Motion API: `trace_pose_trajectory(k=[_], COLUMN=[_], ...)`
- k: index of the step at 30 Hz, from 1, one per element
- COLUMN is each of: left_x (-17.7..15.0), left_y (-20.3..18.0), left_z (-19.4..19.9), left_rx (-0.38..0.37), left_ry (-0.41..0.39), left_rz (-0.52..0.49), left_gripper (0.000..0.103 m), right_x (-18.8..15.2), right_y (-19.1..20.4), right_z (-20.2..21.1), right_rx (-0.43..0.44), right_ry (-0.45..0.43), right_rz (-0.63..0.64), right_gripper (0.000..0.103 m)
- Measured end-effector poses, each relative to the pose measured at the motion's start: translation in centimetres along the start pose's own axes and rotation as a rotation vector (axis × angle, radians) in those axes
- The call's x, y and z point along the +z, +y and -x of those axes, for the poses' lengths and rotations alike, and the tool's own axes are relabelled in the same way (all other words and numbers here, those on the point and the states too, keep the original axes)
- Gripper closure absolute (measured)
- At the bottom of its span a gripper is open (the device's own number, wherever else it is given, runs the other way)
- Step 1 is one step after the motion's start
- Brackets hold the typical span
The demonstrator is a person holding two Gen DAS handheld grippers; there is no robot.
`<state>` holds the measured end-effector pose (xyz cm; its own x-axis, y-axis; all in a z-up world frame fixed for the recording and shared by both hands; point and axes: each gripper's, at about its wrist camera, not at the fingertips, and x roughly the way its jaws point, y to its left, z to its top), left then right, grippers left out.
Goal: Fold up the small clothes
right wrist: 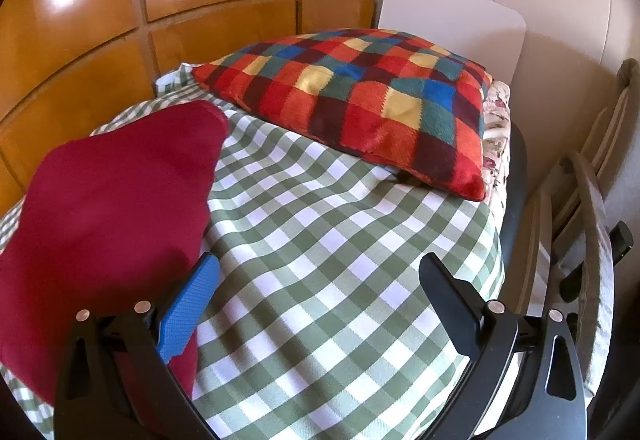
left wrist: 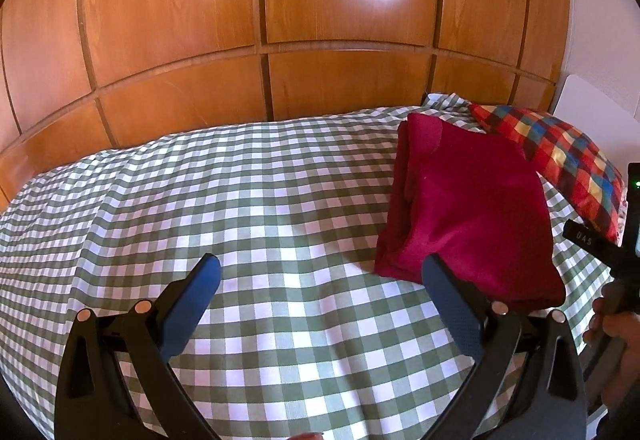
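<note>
Blue-padded fingers of the left hand-held gripper (left wrist: 320, 272) stand wide apart over the checked bed (left wrist: 240, 200), empty. Ahead to its right lies the folded red garment (left wrist: 464, 208), long axis running away. The right hand-held gripper (right wrist: 316, 272), likewise spread and empty, hovers just beside the garment's right edge.

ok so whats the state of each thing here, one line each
red garment: folded, lying flat on the bed, not gripped
left gripper: open, holding nothing, above the bedspread
right gripper: open, holding nothing, just beside the garment's edge
checked cushion: lying at the head of the bed, apart from the garment
gingham bedspread: spread over the bed, lightly wrinkled
</note>
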<state>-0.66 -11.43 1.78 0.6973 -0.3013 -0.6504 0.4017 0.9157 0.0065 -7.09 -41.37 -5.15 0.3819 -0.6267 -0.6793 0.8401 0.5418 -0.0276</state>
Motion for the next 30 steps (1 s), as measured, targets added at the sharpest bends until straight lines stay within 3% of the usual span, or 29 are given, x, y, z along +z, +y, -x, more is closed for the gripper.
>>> trace_pose_trajectory(k=[30], left_x=[-0.1], left_y=[0.1], left_z=[1.2], left_rx=[0.0], left_ry=[-0.016], left_rz=[0.009], left_gripper=[0.002], right_x=[-0.9], right_y=[0.2], right_z=[0.9], right_rx=[0.016], right_ry=[-0.002], right_rz=[0.014], right_gripper=[0.004])
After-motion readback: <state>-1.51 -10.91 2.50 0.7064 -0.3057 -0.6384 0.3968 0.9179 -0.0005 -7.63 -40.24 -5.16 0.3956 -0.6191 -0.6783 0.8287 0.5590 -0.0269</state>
